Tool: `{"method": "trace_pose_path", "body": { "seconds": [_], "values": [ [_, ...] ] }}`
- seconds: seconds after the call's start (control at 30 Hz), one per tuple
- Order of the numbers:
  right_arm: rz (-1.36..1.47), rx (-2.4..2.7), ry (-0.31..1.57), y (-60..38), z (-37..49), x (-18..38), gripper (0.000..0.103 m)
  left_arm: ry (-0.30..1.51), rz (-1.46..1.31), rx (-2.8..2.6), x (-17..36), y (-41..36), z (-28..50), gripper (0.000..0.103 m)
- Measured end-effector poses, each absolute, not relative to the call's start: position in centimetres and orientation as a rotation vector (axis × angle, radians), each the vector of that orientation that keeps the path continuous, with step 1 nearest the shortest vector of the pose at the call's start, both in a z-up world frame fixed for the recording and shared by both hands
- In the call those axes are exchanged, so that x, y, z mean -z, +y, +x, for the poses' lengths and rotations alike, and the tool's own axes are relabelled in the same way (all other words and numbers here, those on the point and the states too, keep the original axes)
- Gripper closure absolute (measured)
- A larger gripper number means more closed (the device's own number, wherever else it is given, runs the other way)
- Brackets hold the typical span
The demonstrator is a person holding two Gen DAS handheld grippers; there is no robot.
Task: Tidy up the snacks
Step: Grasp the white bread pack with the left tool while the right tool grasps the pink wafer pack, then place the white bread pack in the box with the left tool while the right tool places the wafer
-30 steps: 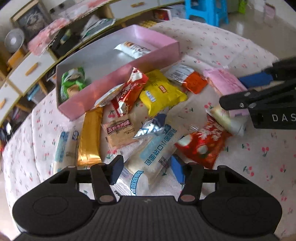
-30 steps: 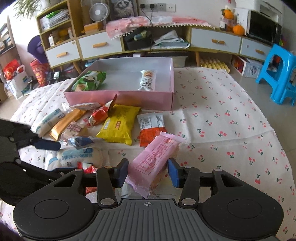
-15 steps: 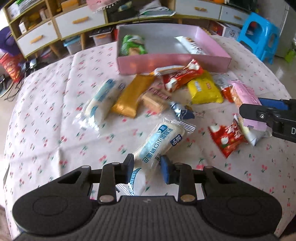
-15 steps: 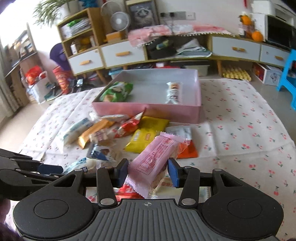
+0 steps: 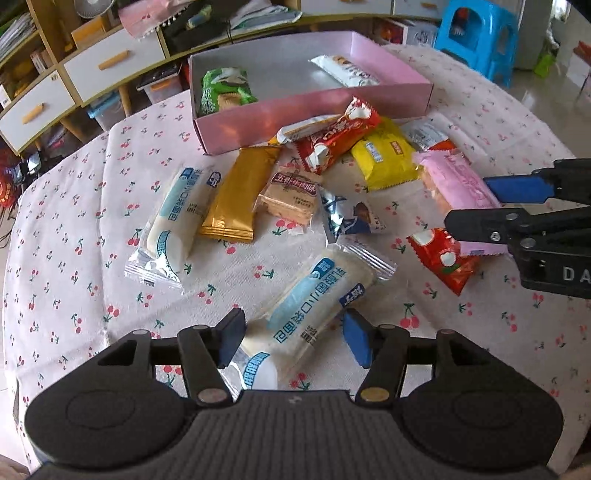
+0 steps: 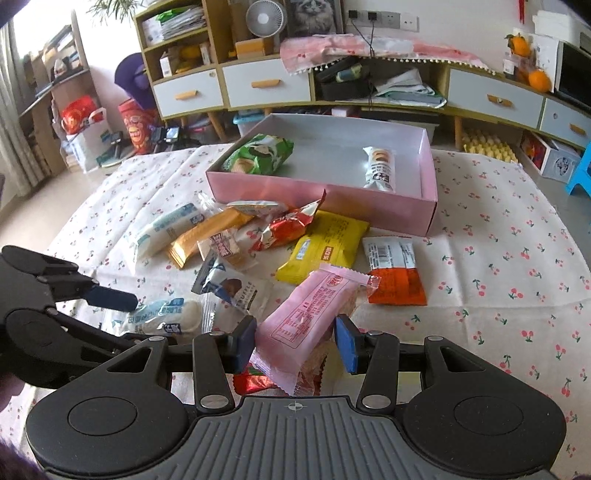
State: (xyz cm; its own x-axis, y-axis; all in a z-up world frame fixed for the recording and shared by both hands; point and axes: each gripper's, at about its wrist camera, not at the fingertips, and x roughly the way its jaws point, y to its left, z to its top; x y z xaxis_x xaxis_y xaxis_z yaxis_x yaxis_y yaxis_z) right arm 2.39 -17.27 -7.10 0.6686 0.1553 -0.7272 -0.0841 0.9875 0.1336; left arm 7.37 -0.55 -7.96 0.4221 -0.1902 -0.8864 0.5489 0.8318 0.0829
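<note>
My left gripper (image 5: 293, 341) straddles a white-and-blue bread packet (image 5: 314, 306) that lies on the cherry-print cloth. Its jaws are opening and the pads stand off the wrapper. At the far side of the table a pink box (image 5: 273, 122) holds a green packet (image 5: 225, 90) and a white packet (image 5: 347, 70). My right gripper (image 6: 295, 343) is shut on a pink packet (image 6: 310, 314), which it holds above the loose snacks to the right of the left gripper.
Loose snacks lie in front of the box: another bread packet (image 5: 177, 218), a gold packet (image 5: 236, 195), a red packet (image 5: 336, 140), a yellow packet (image 5: 384, 158) and several more. Drawers and shelves (image 6: 258, 85) stand beyond the table. A blue stool (image 5: 476, 33) is at the right.
The left jaws closed in on the bread packet half a second ago and have spread wide again. The left view has rolled and shifted. The right gripper kept the pink packet and drifted slightly.
</note>
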Motion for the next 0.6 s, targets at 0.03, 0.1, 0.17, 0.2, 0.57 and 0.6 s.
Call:
{"method": "trace_pose_path", "body": {
  "seconds": [0.03, 0.1, 0.17, 0.2, 0.57, 0.6],
  "values": [
    [0.092, -0.135, 0.829, -17.3, 2.4, 7.1, 0.058, 1.038, 0.39, 0.47, 7.9, -0.6, 7.4, 0.053],
    [0.096, -0.133, 0.829, -17.3, 2.4, 7.1, 0.058, 1.038, 0.397, 0.453, 7.8, -0.5, 7.5, 0.059],
    [0.1, -0.127, 0.83, -17.5, 2.5, 7.1, 0.058, 1.036, 0.392, 0.441, 7.6, -0.3, 7.2, 0.065],
    [0.105, -0.123, 0.831, -17.6, 2.6, 7.1, 0.058, 1.033, 0.384, 0.436, 7.5, -0.2, 7.1, 0.066],
    [0.2, -0.089, 0.81, -19.6, 3.3, 5.4, 0.058, 1.029, 0.131, 0.385, 5.4, 1.4, 8.1, 0.085],
    [0.205, -0.086, 0.808, -19.7, 3.4, 5.1, 0.058, 1.026, 0.108, 0.385, 5.2, 1.5, 8.1, 0.085]
  ]
}}
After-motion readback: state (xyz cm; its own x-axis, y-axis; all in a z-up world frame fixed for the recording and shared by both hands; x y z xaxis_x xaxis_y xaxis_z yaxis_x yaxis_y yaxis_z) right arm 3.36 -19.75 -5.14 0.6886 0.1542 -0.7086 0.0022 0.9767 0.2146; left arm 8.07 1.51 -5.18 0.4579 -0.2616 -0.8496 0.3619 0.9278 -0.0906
